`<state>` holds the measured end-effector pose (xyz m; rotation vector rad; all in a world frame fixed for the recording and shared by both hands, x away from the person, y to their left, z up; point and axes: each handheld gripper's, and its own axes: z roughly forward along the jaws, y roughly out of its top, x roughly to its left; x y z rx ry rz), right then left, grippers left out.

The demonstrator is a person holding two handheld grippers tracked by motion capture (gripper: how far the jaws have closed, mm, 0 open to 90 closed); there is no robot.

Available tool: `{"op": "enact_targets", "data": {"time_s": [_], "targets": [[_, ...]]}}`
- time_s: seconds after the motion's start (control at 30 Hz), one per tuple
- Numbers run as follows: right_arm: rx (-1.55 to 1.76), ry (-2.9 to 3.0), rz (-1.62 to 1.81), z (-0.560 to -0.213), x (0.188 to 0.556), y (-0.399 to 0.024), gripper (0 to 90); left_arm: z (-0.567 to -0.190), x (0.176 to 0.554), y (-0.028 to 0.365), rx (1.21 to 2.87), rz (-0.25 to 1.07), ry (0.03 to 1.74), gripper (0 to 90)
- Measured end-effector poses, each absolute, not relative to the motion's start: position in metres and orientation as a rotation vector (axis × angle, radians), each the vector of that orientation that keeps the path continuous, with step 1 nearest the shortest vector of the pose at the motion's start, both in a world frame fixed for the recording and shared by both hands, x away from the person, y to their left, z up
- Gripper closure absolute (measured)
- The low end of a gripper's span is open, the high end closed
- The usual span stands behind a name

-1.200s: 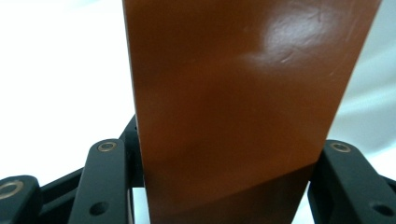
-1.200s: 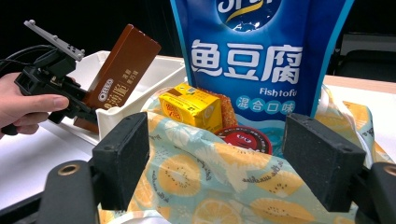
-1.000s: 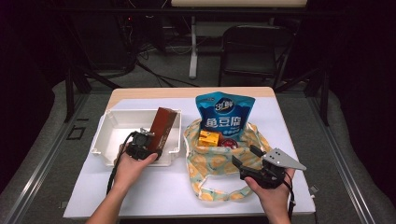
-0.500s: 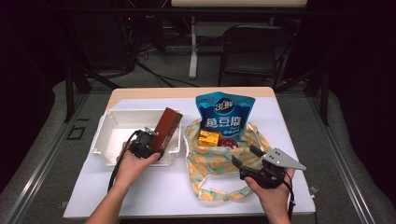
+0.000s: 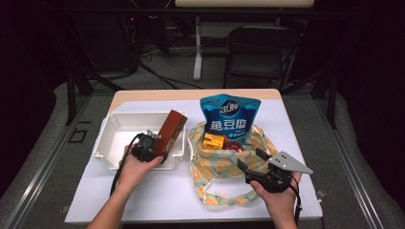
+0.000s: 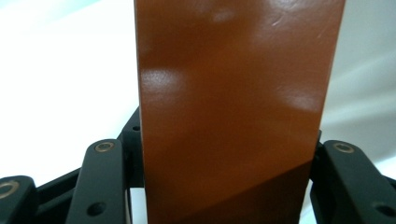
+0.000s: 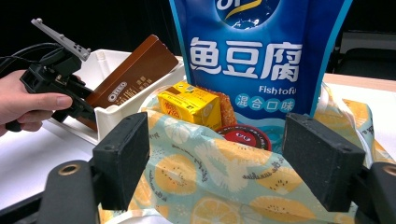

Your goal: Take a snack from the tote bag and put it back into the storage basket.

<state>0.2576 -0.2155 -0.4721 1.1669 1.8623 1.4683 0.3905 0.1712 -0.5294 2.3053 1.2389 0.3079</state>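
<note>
A glossy brown box (image 5: 172, 131) leans over the near right corner of the white bin (image 5: 110, 138). My left gripper (image 5: 160, 149) is shut on its lower end, and the box (image 6: 233, 107) stands between the two jaws in the left gripper view. My right gripper (image 5: 251, 160) is open and holds nothing, just in front of a fruit-print cloth bag (image 5: 224, 167). In the bag stand a blue snack pouch (image 5: 230, 119), a yellow carton (image 5: 214, 141) and a small red round item (image 5: 232, 146). The right gripper view shows the bag (image 7: 210, 172), pouch (image 7: 257, 56), carton (image 7: 191, 105) and held box (image 7: 130, 77).
Bin and bag sit side by side on a white table (image 5: 157, 195) with a wooden far edge. Bare table lies in front of both. A dark chair (image 5: 260, 52) and stand legs are on the floor beyond the table.
The brown box has shifted very slightly to the right in the left gripper. The right gripper has stayed where it was.
</note>
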Motion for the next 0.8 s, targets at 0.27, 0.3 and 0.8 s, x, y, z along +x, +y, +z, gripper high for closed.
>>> {"op": "enact_targets", "data": {"time_s": [0.27,0.3,0.8], "targets": [[1.172,1.856,1.467,-0.4732,0.2579,-0.2152,23.2,-0.5301,0.3878,0.175,2.262,0.33,1.245,41.2],[1.173,1.857,1.465,-0.4733,0.258,-0.2152,23.2,-0.5296,0.3879,0.1757,2.262,0.333,1.247,41.5],[1.171,1.856,1.463,-0.4736,0.2582,-0.2158,23.2,-0.521,0.383,0.1789,2.195,0.386,1.241,27.3]]}}
